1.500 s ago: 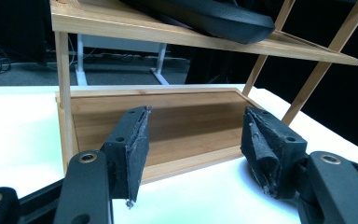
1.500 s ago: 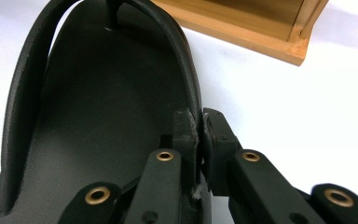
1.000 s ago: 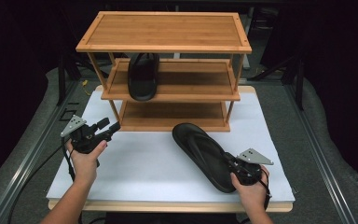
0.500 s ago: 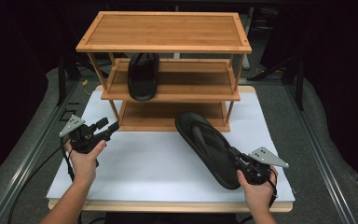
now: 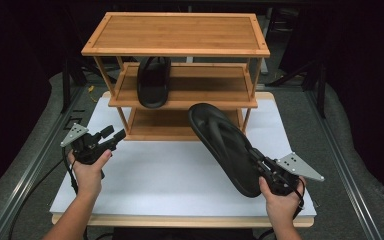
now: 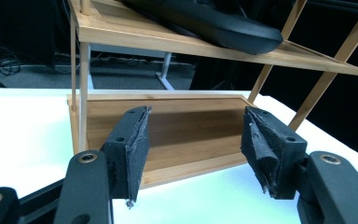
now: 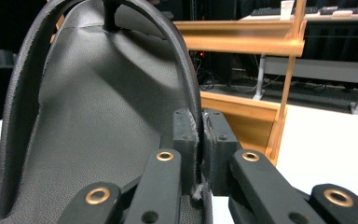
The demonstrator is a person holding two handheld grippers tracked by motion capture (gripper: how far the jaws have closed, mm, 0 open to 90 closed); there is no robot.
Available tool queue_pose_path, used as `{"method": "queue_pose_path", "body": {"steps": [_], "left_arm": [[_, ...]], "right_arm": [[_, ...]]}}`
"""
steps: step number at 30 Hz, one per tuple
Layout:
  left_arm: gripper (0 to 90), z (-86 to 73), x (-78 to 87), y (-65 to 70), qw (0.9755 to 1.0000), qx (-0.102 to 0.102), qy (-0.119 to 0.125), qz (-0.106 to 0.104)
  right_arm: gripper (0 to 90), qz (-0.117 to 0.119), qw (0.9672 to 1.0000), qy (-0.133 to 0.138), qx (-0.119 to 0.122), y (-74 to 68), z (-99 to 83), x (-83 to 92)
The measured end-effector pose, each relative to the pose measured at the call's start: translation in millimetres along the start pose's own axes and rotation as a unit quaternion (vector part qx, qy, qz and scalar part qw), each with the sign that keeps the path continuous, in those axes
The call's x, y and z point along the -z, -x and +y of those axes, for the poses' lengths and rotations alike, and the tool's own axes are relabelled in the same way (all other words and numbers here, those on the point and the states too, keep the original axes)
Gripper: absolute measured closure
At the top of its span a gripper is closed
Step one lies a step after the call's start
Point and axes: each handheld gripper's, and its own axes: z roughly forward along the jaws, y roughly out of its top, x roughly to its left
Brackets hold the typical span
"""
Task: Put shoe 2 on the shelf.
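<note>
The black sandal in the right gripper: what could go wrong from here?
The right gripper pinches only the sandal's edge near the heel, so the long sole could twist or slip out. Its raised toe is close to the rack's middle shelf and post, and could bump them.

Bright glare on white tabletop (image 5: pixel 180 175), dark surroundings, soft focus throughout

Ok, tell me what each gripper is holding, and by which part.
The right gripper is shut on the black flip-flop, pinching its edge at the heel end. The left gripper is open and holds nothing.
</note>
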Motion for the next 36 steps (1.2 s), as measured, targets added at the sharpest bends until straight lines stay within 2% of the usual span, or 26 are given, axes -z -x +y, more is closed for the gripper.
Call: {"method": "queue_pose_path", "body": {"steps": [7, 13, 15, 16, 17, 18, 19, 20, 21, 24, 26, 30, 32, 36], "left_arm": [[41.2, 1.1, 1.8, -2.6, 1.0, 0.003, 0.003, 0.002], [41.2, 1.4, 2.7, -4.9, 1.0, 0.006, 0.003, 0.003], [41.2, 1.5, 3.0, -5.1, 1.0, 0.006, 0.003, 0.003], [41.2, 1.7, 3.4, -5.5, 1.0, 0.007, 0.004, 0.003], [41.2, 1.7, 3.4, -5.5, 1.0, 0.007, 0.004, 0.003], [41.2, 1.8, 4.2, -6.2, 1.0, 0.007, 0.004, 0.004], [41.2, 1.8, 4.4, -6.7, 0.9999, 0.009, 0.005, 0.004], [41.2, 1.8, 4.6, -7.0, 0.9999, 0.009, 0.006, 0.004], [41.2, 2.2, 5.1, -7.4, 0.9999, 0.009, 0.005, 0.004], [41.2, 2.4, 5.4, -7.9, 0.9999, 0.01, 0.006, 0.005], [41.2, 2.3, 5.4, -8.2, 0.9999, 0.01, 0.006, 0.005], [41.2, 1.7, 4.8, -8.2, 0.9999, 0.011, 0.004, 0.004], [41.2, 1.5, 4.6, -8.0, 0.9999, 0.011, 0.004, 0.004], [41.1, 1.6, 4.7, -7.9, 0.9999, 0.011, 0.004, 0.004]], "right_arm": [[84.7, -0.004, 0.9998, 0.017, -0.01, 3.6, 19.3, -9.3], [84.6, -0.01, 0.9996, 0.021, -0.018, 7.4, 36.0, -28.3], [84.6, -0.007, 0.9996, 0.022, -0.018, 8.5, 38.3, -32.0], [84.6, -0.001, 0.9995, 0.024, -0.022, 10.4, 42.7, -39.7], [84.6, -0.019, 0.9993, 0.021, -0.022, 9.6, 44.0, -42.2], [84.7, -0.013, 0.9994, 0.023, -0.023, 10.7, 45.5, -46.7], [84.7, -0.041, 0.9988, 0.016, -0.023, 9.3, 46.7, -48.8], [84.6, -0.018, 0.9994, 0.019, -0.024, 11.3, 47.5, -53.3], [84.6, -0.017, 0.9994, 0.015, -0.024, 11.7, 48.3, -55.6], [84.6, -0.019, 0.9994, 0.011, -0.025, 14.1, 50.5, -65.4], [84.7, -0.03, 0.9991, 0.011, -0.03, 14.7, 51.9, -70.1], [84.7, -0.026, 0.9988, 0.017, -0.037, 18.2, 56.1, -79.4], [84.7, -0.036, 0.9984, 0.018, -0.041, 18.7, 58.6, -83.4], [84.7, -0.037, 0.9982, 0.019, -0.044, 19.5, 64.0, -93.5]]}}
